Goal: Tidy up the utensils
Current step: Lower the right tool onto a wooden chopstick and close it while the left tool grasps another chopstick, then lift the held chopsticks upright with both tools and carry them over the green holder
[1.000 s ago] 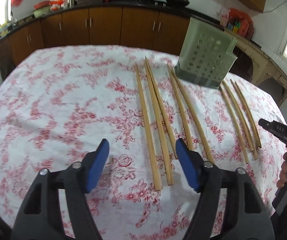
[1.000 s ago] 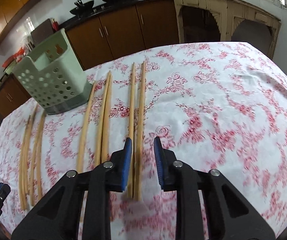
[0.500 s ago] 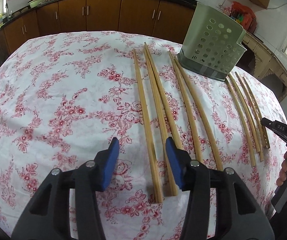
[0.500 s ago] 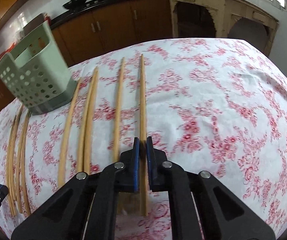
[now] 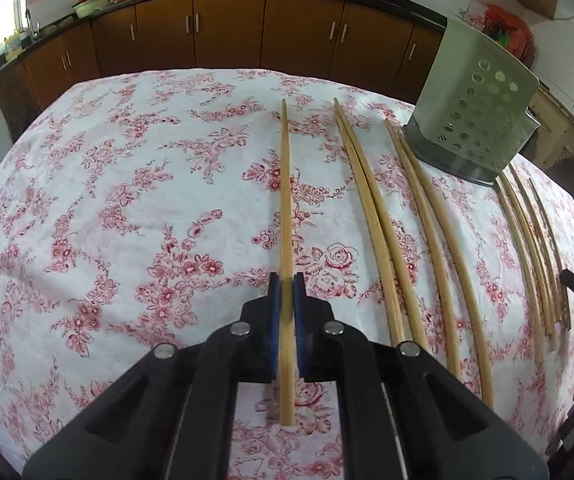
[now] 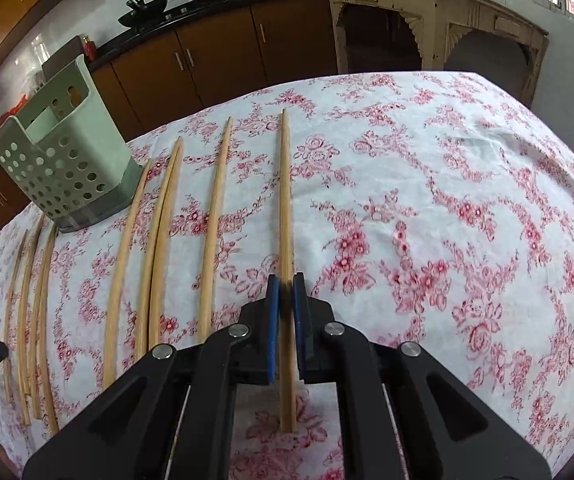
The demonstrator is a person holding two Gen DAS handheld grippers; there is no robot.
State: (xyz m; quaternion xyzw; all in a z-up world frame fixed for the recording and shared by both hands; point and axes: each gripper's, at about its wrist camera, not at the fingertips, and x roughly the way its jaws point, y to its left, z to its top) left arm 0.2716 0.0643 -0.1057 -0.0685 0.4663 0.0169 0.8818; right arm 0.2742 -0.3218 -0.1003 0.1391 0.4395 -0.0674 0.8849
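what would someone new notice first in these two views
Each view is dominated by a black gripper with blue pads shut on a wooden chopstick: left gripper, right gripper. More chopsticks lie in a row on the floral tablecloth, beside a green perforated utensil holder.

Right gripper [image 6: 286, 282] clamped on a wooden chopstick [image 6: 285, 184], blue pads [image 6: 272, 300] pinching near its close end. More chopsticks [image 6: 159, 252] lined up to the left on the floral tablecloth [image 6: 427, 208]. Perforated green holder [image 6: 63, 156] standing upright back left, near the edge.
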